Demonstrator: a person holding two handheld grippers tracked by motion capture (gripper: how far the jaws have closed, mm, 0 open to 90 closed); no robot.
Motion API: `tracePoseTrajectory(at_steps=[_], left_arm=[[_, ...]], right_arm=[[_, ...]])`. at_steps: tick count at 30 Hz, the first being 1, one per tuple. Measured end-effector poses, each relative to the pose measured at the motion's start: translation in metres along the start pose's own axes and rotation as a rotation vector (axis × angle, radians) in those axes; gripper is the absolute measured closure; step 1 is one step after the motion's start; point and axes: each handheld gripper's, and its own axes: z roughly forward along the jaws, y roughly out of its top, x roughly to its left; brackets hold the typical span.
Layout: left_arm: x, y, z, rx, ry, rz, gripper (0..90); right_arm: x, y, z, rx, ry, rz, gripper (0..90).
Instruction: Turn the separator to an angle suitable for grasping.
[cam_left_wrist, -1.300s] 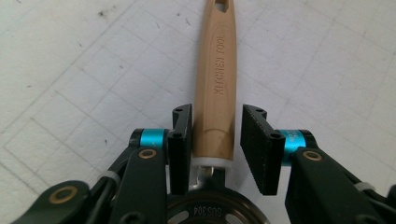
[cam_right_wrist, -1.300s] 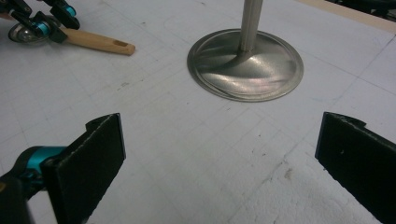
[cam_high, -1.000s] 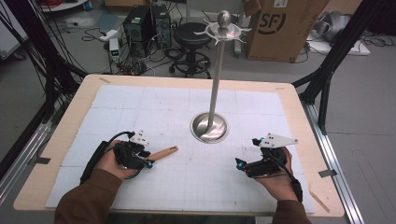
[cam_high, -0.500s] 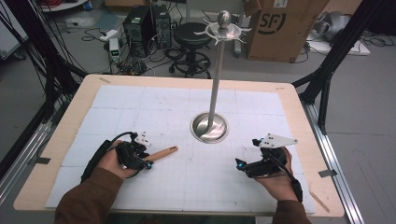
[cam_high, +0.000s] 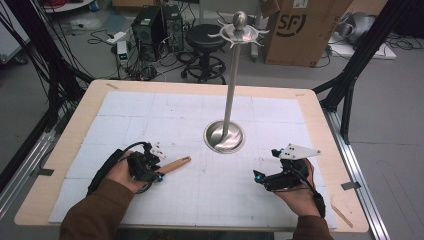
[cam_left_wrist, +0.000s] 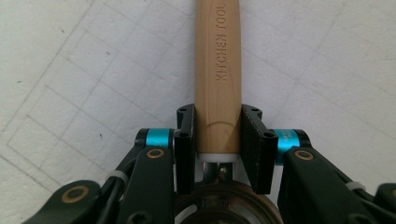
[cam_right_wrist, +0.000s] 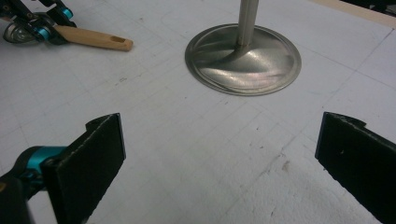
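Wooden handle (cam_left_wrist: 218, 70): stamped KITCHEN TOOL; we see it lying on the white mat (cam_high: 200, 200), at about 8 o'clock from the stand's base.
Left gripper (cam_left_wrist: 218, 140): we see its jaws clamped on the handle's lower end.
Right gripper (cam_right_wrist: 219, 154): jaws spread wide, nothing between them, at about 4 o'clock from the base.
Metal stand (cam_high: 224, 136): upright, mid-table, between both grippers.

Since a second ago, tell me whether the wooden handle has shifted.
No. The wooden handle lies at the same spot left of the stand's round base, held in the left claw.
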Motion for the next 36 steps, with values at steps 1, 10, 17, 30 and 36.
tracePoseTrajectory(at_steps=[1,10,17,30,36], left_arm=[[0.001,-0.001,0.000,-0.004,-0.006,0.000,69.1],[0.002,-0.005,-0.008,-0.066,-0.018,0.021,69.1],[0.001,-0.006,-0.023,-0.161,-0.013,0.031,69.1],[-0.001,-0.005,-0.057,-0.384,-0.057,-0.001,68.9],[-0.001,-0.003,-0.066,-0.470,-0.079,0.002,69.0]], right_arm=[[0.000,0.000,0.000,-0.001,-0.001,0.002,0.3],[-0.001,-0.001,0.001,0.003,0.000,0.002,0.4],[-0.001,-0.001,0.000,-0.002,0.001,0.004,0.4],[-0.001,0.000,0.000,-0.004,0.004,0.001,0.4],[-0.002,0.000,-0.001,-0.012,-0.003,-0.003,0.3]])
